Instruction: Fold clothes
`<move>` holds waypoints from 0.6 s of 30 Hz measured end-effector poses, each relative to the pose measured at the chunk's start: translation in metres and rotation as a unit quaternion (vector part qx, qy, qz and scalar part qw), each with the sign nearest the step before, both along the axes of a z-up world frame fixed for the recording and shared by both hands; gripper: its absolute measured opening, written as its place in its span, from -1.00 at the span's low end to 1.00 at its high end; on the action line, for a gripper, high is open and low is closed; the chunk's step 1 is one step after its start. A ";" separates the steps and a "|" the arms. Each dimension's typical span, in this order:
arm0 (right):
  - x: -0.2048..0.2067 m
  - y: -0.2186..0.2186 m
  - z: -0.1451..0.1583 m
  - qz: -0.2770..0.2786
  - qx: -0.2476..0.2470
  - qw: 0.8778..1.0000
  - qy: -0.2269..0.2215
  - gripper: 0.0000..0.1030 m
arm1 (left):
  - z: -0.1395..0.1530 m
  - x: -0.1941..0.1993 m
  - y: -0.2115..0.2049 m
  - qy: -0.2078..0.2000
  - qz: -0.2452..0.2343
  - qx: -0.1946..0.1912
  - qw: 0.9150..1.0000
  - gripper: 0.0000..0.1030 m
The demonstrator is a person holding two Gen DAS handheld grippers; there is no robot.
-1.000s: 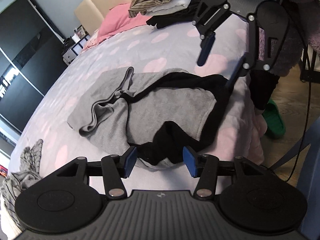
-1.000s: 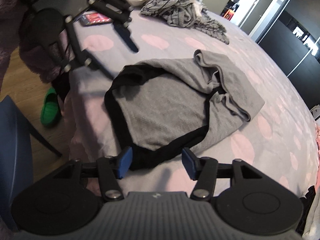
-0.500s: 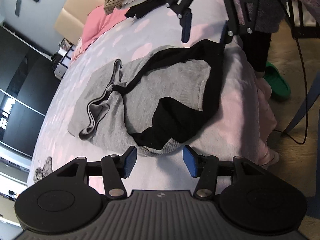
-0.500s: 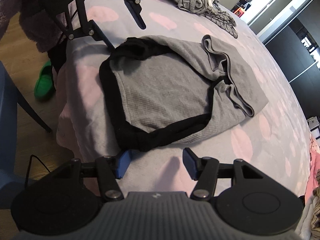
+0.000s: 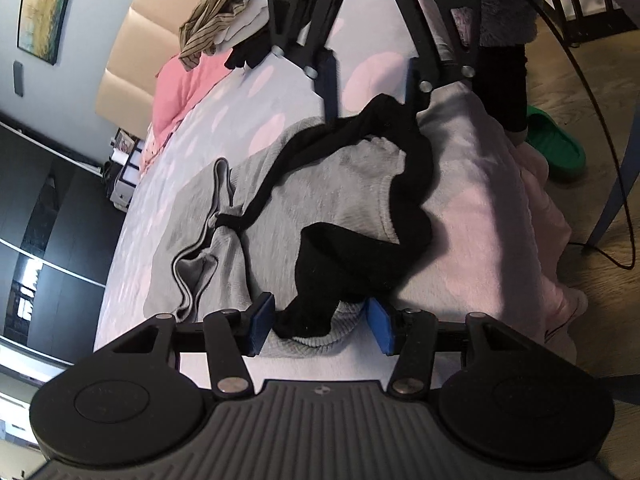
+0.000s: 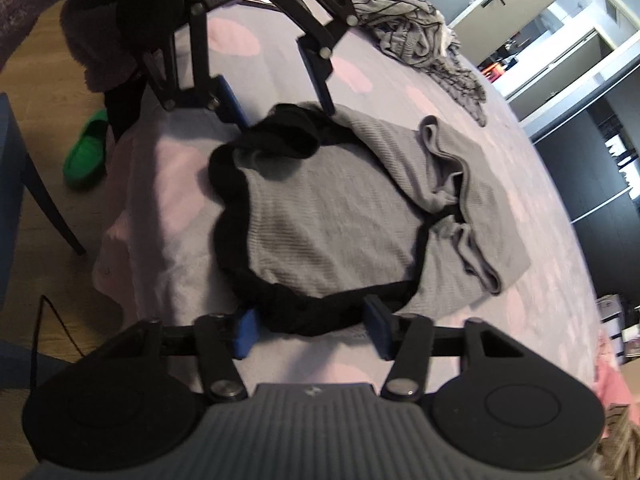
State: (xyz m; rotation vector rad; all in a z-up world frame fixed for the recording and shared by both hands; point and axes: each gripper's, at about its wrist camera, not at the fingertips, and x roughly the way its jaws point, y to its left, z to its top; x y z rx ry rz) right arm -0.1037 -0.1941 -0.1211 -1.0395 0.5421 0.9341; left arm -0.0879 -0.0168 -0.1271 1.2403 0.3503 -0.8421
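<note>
I have a grey ribbed garment with a black hem band spread on the bed between my two tools, its gathered grey folds on the far side from the bed edge. I judge it light, soft and floppy: it will sag and bunch wherever I don't support it, and the knit should not slip much in rubber pads. The thick black band looks like the surest place to pinch, one corner per tool, so the cloth lifts evenly.

My left gripper sits at one hem corner, its jaws about half apart and closing, with a fold of black band and grey knit between the blue pads; I cannot tell whether they press it yet. My right gripper sits at the opposite corner, its jaws likewise closing around the black band, with small gaps on both sides.
</note>
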 end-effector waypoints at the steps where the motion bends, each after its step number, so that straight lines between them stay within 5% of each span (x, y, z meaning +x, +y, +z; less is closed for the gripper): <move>1: 0.000 0.001 0.001 0.001 0.002 1.000 0.009 -0.41 | 0.000 0.000 -0.002 0.005 -0.003 0.003 1.000 -0.41; 2: 0.000 0.001 0.002 0.001 0.004 1.000 0.017 -0.53 | 0.000 0.001 -0.003 0.013 -0.004 0.007 1.000 -0.70; 5: 0.005 0.000 0.008 -0.014 0.019 0.999 0.031 -0.74 | 0.006 0.002 -0.003 0.036 0.012 0.004 0.999 -0.83; 9: 0.016 -0.010 0.025 -0.059 0.074 0.994 0.052 -0.80 | 0.024 0.015 0.005 0.084 0.070 -0.047 0.993 -0.87; 18: 0.046 -0.021 0.077 -0.123 0.176 0.976 0.035 -0.81 | 0.080 0.050 0.016 0.098 0.156 -0.149 0.971 -0.88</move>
